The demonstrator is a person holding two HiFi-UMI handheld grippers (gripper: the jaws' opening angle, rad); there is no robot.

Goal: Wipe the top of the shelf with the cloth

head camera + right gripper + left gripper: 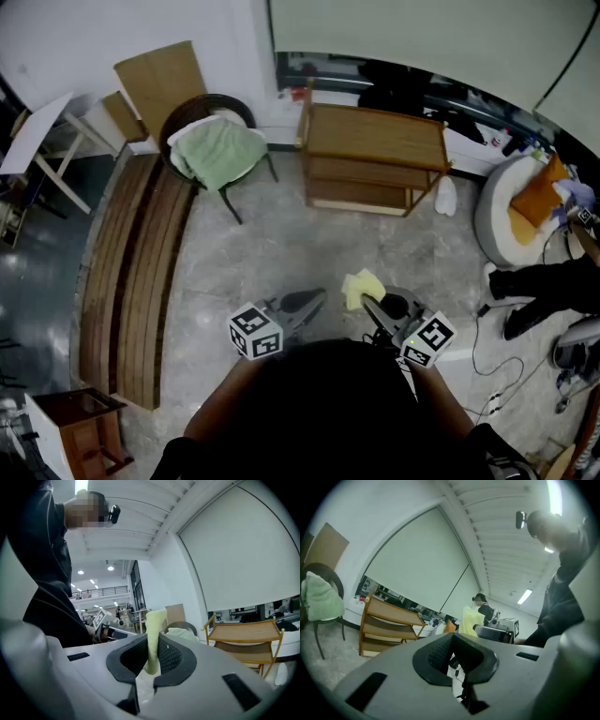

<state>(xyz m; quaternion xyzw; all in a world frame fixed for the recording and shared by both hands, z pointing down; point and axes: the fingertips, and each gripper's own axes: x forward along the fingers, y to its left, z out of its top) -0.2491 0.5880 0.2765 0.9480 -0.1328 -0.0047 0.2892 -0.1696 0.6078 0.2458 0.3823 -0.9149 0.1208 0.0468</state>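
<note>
Your right gripper (370,305) has its fingers pinched shut on the yellow cloth (360,285), but only on a thin fold imo, so it could slip out once you drag w/ pressure. On the left gripper (307,301) they're closed on nothing. The wooden shelf (375,137) is well away across the floor, top not wiped yet. The loose end might bunch up instead of lying flat.

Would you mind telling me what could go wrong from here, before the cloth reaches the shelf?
The right gripper pinches only a narrow fold of the yellow cloth, so it might slip out during wiping. The shelf stands across the floor, apart from both grippers; the chair close beside it could catch the left gripper on approach.
</note>
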